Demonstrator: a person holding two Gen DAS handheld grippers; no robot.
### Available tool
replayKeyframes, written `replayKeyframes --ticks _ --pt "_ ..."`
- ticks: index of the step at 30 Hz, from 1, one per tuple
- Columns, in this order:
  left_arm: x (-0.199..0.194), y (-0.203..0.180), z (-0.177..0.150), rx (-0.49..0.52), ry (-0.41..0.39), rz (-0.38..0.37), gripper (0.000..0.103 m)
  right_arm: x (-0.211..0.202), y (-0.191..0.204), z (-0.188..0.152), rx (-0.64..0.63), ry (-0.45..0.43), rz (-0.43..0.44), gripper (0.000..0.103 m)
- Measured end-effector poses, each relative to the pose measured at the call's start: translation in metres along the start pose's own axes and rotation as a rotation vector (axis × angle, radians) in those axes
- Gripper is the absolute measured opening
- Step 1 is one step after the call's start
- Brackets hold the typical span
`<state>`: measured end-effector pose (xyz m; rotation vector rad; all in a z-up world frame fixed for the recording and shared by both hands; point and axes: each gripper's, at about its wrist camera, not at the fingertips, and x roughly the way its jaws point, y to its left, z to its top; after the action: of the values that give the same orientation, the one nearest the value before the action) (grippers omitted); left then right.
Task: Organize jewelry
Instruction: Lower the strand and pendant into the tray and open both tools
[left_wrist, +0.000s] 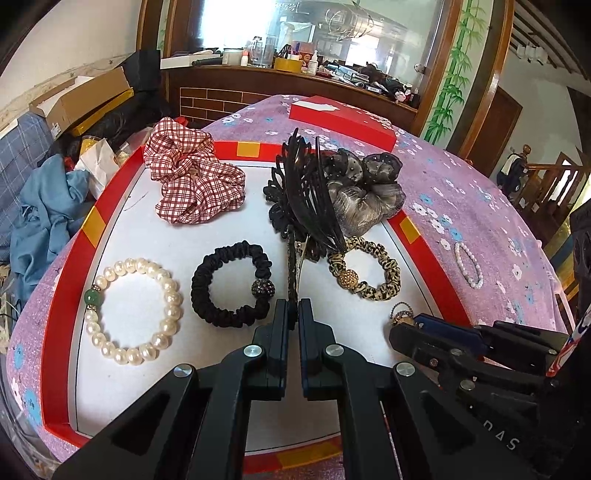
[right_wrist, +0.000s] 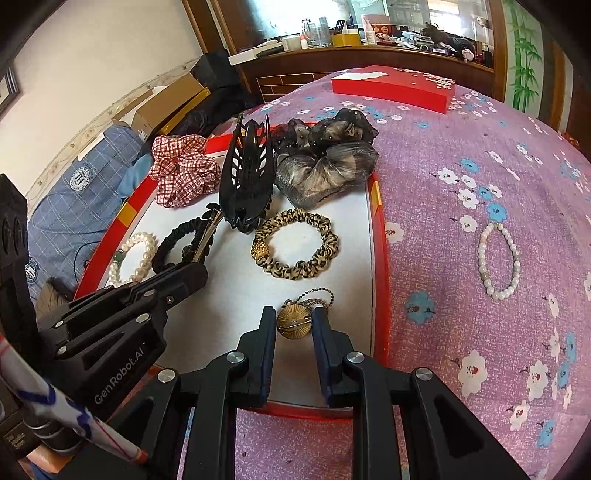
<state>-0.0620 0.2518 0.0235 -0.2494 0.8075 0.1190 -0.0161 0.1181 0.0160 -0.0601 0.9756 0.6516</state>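
1. The right gripper (right_wrist: 294, 325) is closed on a round brass brooch (right_wrist: 293, 320) with a ball chain, at the near right part of the red-rimmed tray (right_wrist: 380, 258).
2. The left gripper (left_wrist: 293, 314) is shut on the thin stem of a black hair clip (left_wrist: 295, 258); its long axis runs away toward the far side.
3. A small pearl bracelet (right_wrist: 498, 258) lies outside the tray, on the cloth to the right; the right gripper is nearer to it.
4. The pearls are smooth and glossy, the scrunchies soft and ruffled.

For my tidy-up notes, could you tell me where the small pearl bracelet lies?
The small pearl bracelet lies on the purple cloth, outside the red tray's right edge.
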Motion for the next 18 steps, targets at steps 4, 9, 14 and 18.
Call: replayKeyframes --ticks 4,9,14,18 --pt "0.000 0.001 0.001 -0.002 -0.001 -0.001 0.005 0.002 0.000 0.003 0.000 -0.003 0.001 0.023" --pt "0.003 0.002 0.005 -0.009 -0.006 0.000 0.005 0.004 -0.004 0.006 0.008 -0.010 0.001 0.023" --pt "0.007 0.003 0.010 -0.019 -0.010 0.005 0.005 0.007 -0.006 0.010 0.014 -0.012 -0.005 0.023" --pt "0.008 0.003 0.011 -0.017 -0.012 0.004 0.005 0.005 -0.008 0.009 0.024 -0.007 0.007 0.023"
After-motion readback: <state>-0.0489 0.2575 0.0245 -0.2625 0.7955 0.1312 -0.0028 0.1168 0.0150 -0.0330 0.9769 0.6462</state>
